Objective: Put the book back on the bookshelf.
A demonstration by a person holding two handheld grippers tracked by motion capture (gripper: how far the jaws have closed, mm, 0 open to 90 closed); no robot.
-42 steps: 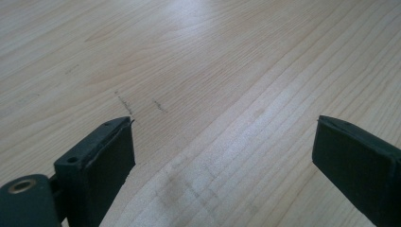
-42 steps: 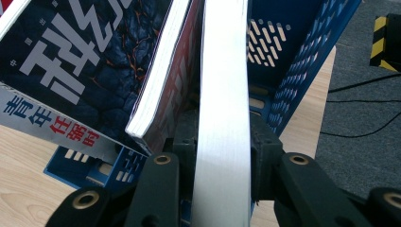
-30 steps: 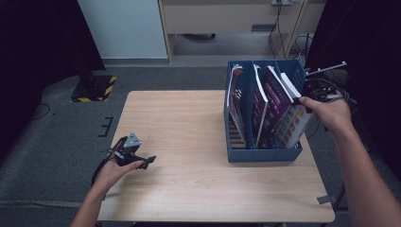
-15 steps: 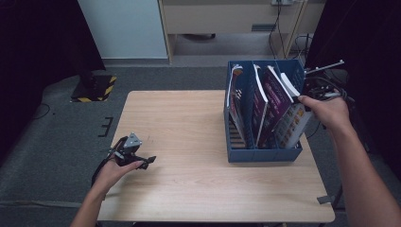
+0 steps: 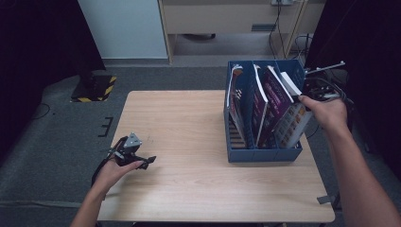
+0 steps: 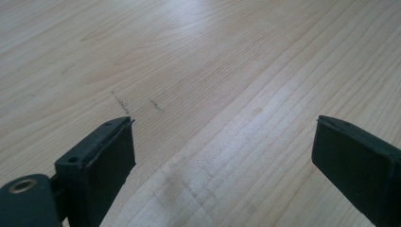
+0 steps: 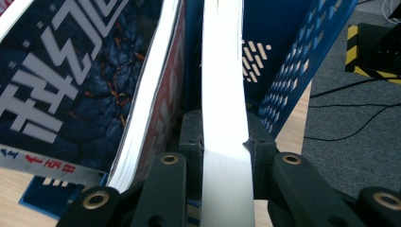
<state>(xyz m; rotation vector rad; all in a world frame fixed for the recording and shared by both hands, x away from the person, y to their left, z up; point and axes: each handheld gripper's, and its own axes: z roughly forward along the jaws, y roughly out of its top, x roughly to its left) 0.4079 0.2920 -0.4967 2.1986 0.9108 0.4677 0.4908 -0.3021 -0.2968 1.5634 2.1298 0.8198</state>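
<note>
- Right gripper [image 7: 226,142] fingers have just closed, grasping the white-edged book [image 7: 222,94] in the blue file rack [image 5: 265,153]
- Left gripper [image 6: 222,156] rests released on the desk [image 5: 189,123]
- Next: lifting it straight, clear of neighbouring magazines [image 7: 71,71]

File rack [image 5: 262,153] sits on the table [image 5: 189,118], right half, near the right edge. Books stand in its compartments, leaning right: one [image 5: 235,94] at the left, two [image 5: 260,101] in the middle, the rightmost book [image 5: 289,85] in the right compartment. Right gripper [image 5: 307,97] is at that book's top edge, just right of the rack. Left gripper [image 5: 142,160] rests on the table, front left, well apart from the rack.
</note>
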